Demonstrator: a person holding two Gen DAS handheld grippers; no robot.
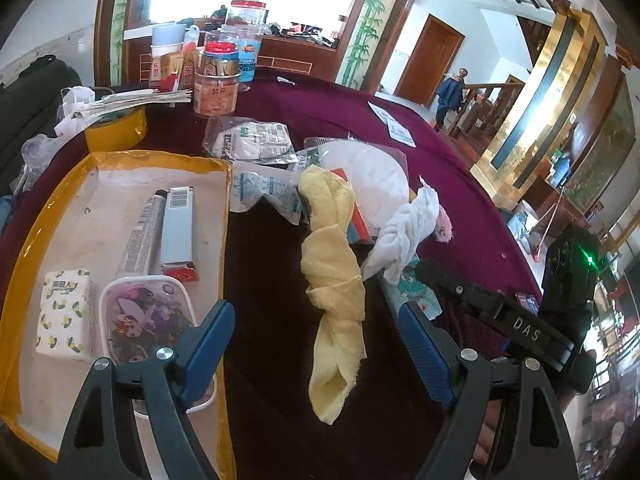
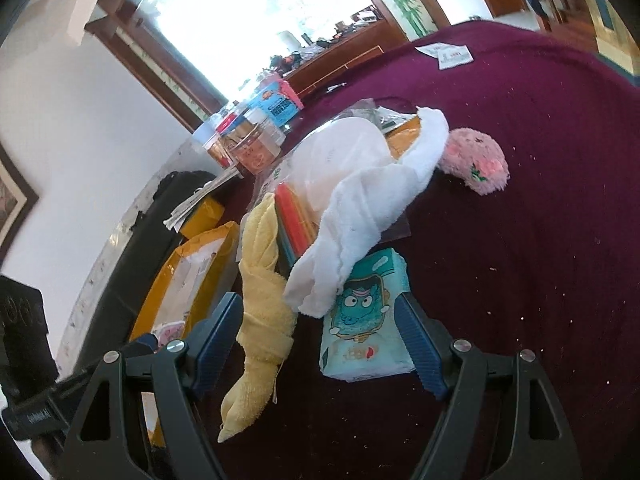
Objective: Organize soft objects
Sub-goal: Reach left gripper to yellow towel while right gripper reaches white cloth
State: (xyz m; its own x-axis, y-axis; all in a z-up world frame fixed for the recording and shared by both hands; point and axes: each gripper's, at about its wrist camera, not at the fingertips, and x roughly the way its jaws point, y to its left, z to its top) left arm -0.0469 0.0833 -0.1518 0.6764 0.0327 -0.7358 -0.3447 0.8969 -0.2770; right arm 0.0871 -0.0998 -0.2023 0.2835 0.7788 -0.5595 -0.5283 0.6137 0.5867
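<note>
While both open, yellow towel (image 1: 336, 304) lies btwn left gripper (image 1: 320, 354) jaws.

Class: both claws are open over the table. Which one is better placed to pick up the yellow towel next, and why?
Probably the left claw: the yellow towel lies between its open fingers, while the right claw frames the tissue pack.

The left gripper (image 1: 318, 354) points steeply downward with its blue-padded jaws spread wide and empty, and the right gripper (image 2: 320, 336) tilts down more gently, jaws likewise parted, gripping nothing.
</note>
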